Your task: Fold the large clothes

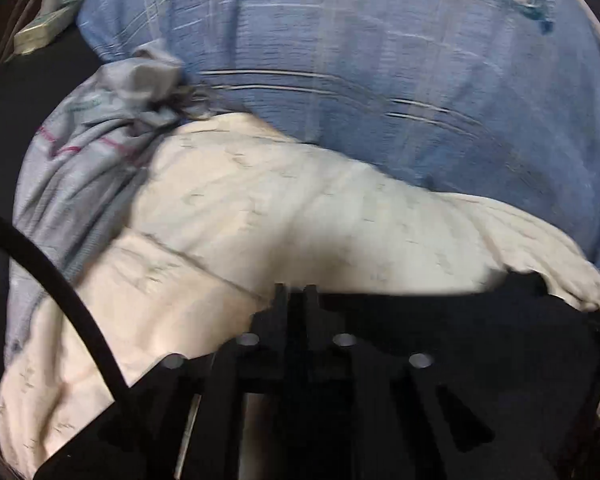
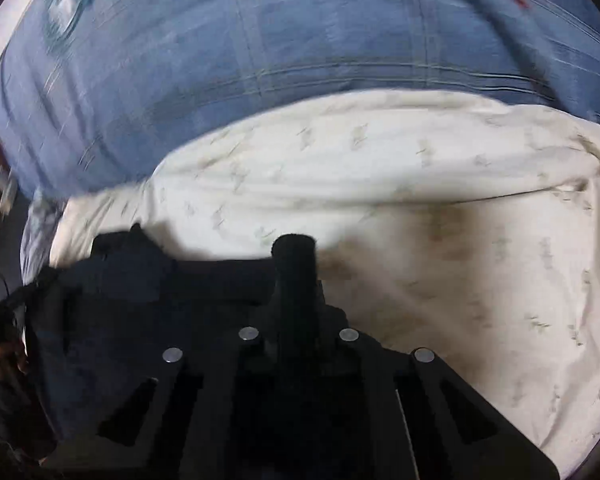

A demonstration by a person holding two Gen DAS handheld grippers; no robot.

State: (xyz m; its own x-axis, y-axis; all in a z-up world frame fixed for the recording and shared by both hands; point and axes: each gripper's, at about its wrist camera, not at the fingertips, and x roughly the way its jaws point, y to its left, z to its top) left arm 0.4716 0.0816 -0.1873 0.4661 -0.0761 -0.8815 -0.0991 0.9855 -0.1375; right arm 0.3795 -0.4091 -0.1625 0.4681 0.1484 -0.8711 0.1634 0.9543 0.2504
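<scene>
Blue checked bedsheet (image 1: 380,60) fills the far field in both views; woven cotton look, pale crossing stripes, motion-blurred. A red mark at its upper right in the right wrist view.

Cream garment (image 1: 260,216), the task's thing, lies across the sheet just ahead of both grippers; also broad in the right wrist view (image 2: 440,240). Thin fabric, small faint printed motifs, a long seam or folded edge, soft rolls and wrinkles. Judged light, limp, non-slippery; will drape and sag, so best taken at a hem or corner, both ends held taut.

Grey cloth with pink lines (image 1: 84,152), bunched to a knot at the cream garment's left.

Dark fabric (image 2: 120,280) sits between the grippers, beside each.

Left gripper (image 1: 296,292): jaws nearly together; whether cloth is pinched, cannot tell.

Right gripper (image 2: 294,246): fingers pressed together, tip against the cream garment; grip on fabric not visible.
</scene>
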